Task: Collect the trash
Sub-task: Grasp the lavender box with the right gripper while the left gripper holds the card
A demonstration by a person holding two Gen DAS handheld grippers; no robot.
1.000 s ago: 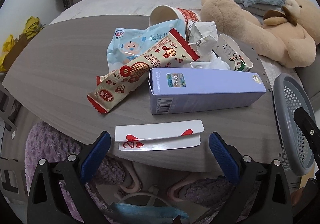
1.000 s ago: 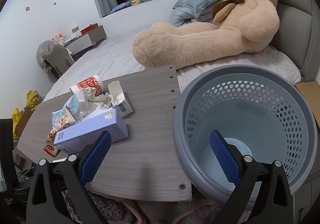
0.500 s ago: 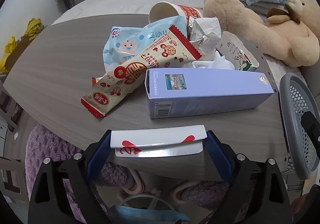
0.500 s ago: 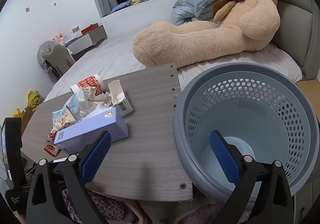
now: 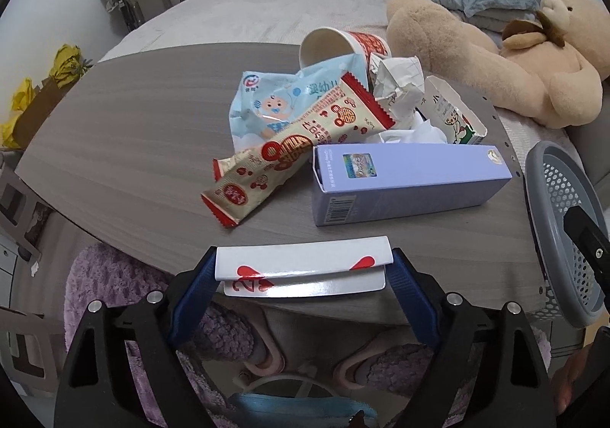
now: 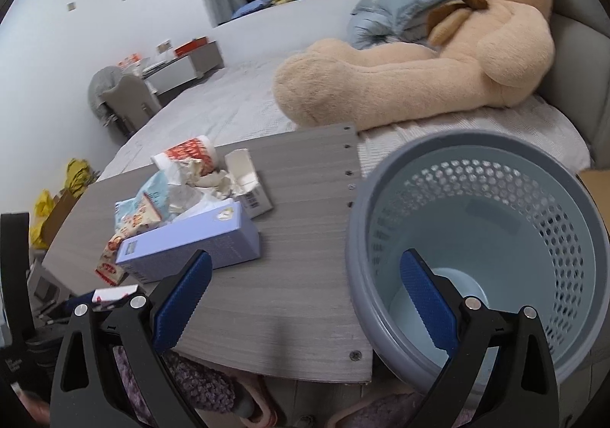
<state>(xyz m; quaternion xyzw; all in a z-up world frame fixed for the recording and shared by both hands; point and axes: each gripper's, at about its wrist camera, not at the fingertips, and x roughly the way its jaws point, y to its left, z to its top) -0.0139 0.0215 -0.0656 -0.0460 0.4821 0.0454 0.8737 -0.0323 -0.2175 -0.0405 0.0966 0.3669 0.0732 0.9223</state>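
Note:
My left gripper [image 5: 303,271] is shut on a folded playing card [image 5: 303,262] with red hearts, at the near edge of the grey table [image 5: 126,145]. Behind it lies a pile of trash: a lilac box [image 5: 408,176], a red and cream wrapper [image 5: 293,145], a pale blue baby-print bag [image 5: 267,107], a paper cup [image 5: 339,46], crumpled paper [image 5: 396,79] and a small open carton [image 5: 453,115]. My right gripper [image 6: 305,298] is open and empty, over the table edge beside the grey perforated basket [image 6: 495,237]. The basket's rim also shows in the left wrist view [image 5: 553,222].
A big tan teddy bear [image 6: 419,54] and pillows lie on the bed behind the table. A purple fluffy rug and slippers [image 5: 373,363] are below the table's near edge. A chair [image 6: 126,100] and a desk stand far back on the left.
My left gripper has moved forward around the card and closed on it. The card now sits between the pads. The right gripper has stayed open and shifted slightly.

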